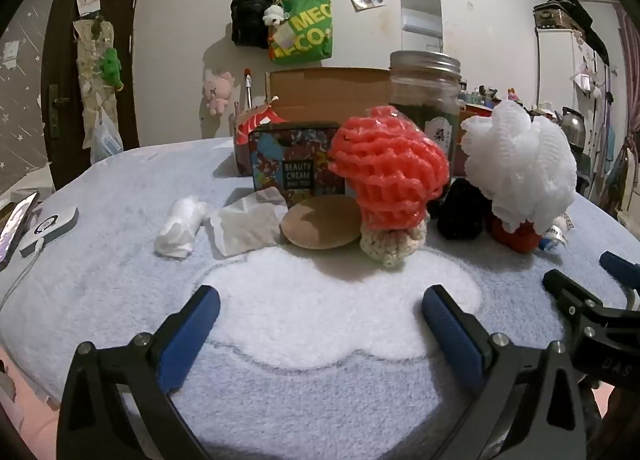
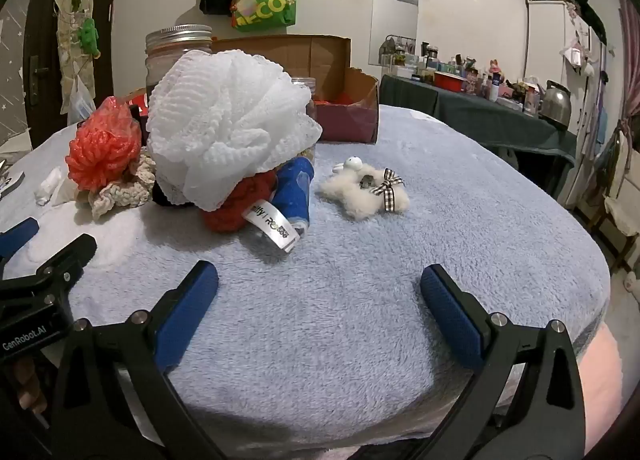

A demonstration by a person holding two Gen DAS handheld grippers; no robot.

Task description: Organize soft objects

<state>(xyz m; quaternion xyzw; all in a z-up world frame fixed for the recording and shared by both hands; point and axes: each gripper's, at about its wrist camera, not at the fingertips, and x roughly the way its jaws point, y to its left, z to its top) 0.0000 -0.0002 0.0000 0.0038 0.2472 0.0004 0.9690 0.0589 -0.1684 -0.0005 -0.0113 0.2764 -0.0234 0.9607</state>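
Left gripper [image 1: 320,314]: fingers apart, holding nothing, near the blanket [image 1: 120,260].
Soft pile: orange mesh puff [image 1: 390,172], white mesh puff [image 1: 520,168] clustered mid-blanket before the cardboard box [image 1: 332,90].
Right gripper [image 2: 320,292]: fingers spread, empty.
Progress: seemingly unstarted; everything remains unsorted.

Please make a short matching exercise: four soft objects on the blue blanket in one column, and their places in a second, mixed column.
Things:
1. white mesh bath pouf
2. coral foam fruit net
3. round tan powder puff
4. cream fluffy toy with checked bow

Places:
A. lying alone, apart from the pile
B. on a red knitted ball
C. leaning on the patterned tin
D. on a beige crocheted piece

Pairs: 1-B, 2-D, 3-C, 4-A
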